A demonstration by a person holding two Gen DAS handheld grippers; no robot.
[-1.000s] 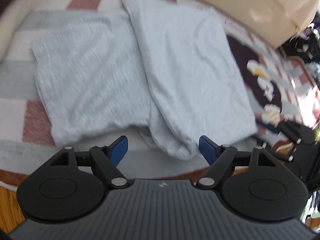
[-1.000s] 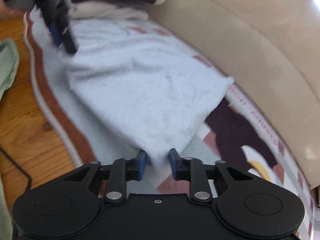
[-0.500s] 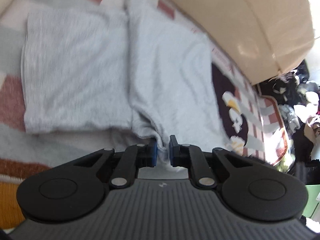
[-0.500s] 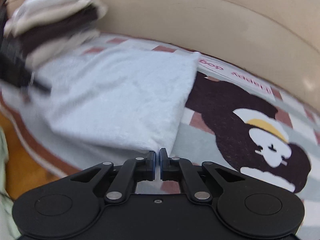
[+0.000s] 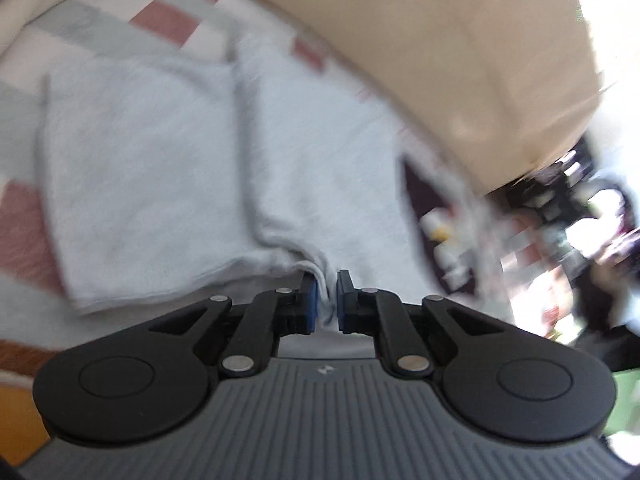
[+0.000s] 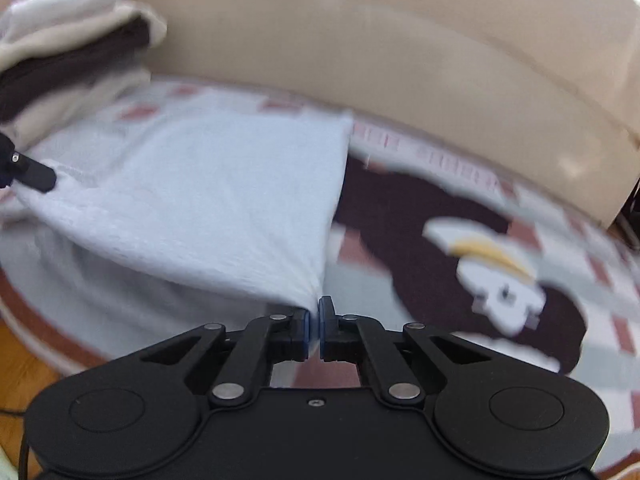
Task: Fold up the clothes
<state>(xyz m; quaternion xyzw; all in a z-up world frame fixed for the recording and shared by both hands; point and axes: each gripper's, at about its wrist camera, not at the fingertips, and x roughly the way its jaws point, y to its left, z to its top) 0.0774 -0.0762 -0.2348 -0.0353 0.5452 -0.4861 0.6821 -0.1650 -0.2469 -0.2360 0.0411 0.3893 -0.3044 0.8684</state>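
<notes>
Beige sofa (image 6: pixel 400 60) behind patterned rug (image 6: pixel 420 216)

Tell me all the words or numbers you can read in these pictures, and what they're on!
None can be read.
Red lettering on the blanket, along its edge by the sofa: too blurred to read.
A small pale mark on the left gripper body: a logo, not words.

We see pale grey garment (image 5: pixel 192 168) ahead of blue-padded left gripper (image 5: pixel 325 300); beneath, rug (image 6: pixel 440 216) checked red, grey, white; beige sofa (image 6: pixel 400 60) beyond.
</notes>
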